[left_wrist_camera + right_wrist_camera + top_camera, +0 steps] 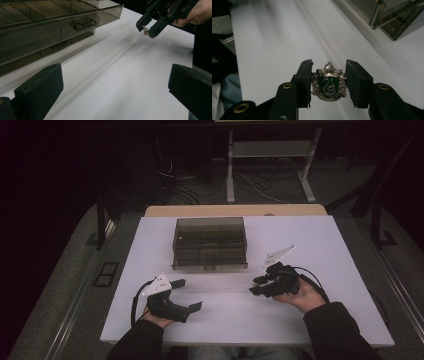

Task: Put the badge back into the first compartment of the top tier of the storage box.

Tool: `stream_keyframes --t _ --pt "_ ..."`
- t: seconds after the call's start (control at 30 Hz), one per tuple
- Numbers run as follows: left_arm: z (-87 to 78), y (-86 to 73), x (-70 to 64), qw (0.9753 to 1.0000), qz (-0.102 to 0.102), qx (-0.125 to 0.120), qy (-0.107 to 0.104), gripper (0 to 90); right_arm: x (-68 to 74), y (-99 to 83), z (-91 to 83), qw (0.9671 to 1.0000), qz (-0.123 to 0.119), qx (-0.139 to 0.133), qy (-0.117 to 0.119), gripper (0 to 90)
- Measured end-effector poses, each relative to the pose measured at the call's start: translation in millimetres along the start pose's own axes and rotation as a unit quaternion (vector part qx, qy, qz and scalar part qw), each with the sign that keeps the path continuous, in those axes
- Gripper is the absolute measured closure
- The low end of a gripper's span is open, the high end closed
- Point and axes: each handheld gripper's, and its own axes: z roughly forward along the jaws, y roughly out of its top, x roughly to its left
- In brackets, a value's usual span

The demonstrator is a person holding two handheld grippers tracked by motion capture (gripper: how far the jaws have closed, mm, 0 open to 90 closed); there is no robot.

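Note:
A smoked clear plastic drawer box stands at the back middle of the white table. Its drawers look closed, and one has a metal knob. My right gripper hovers right of centre, in front of the box, shut on a small silver crest badge with a green shield and a snake. The badge sits between the pads, face toward the camera. From the left gripper view, the right gripper hangs above the table with the badge at its tips. My left gripper is open at the front left, holding nothing.
A corner of the box lies ahead and to the right of the right gripper. Behind the white table are a wooden edge, desk legs and cables on the floor. Bare white surface lies between the grippers and the box.

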Motion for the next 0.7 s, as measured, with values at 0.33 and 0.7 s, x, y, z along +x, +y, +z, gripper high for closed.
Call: stream_keyframes --t 0.33,0.7 --pt "0.1 0.0 -0.1 1.0 0.0 0.0 -0.001 0.0 1.1 12.2 -4.6 0.9999 -0.009 -0.005 0.011 57.2" --pt "0.0 -0.1 -0.3 1.0 -0.001 0.0 -0.001 0.0 1.4 28.5 -10.0 0.9997 -0.017 -0.012 0.014 57.2"
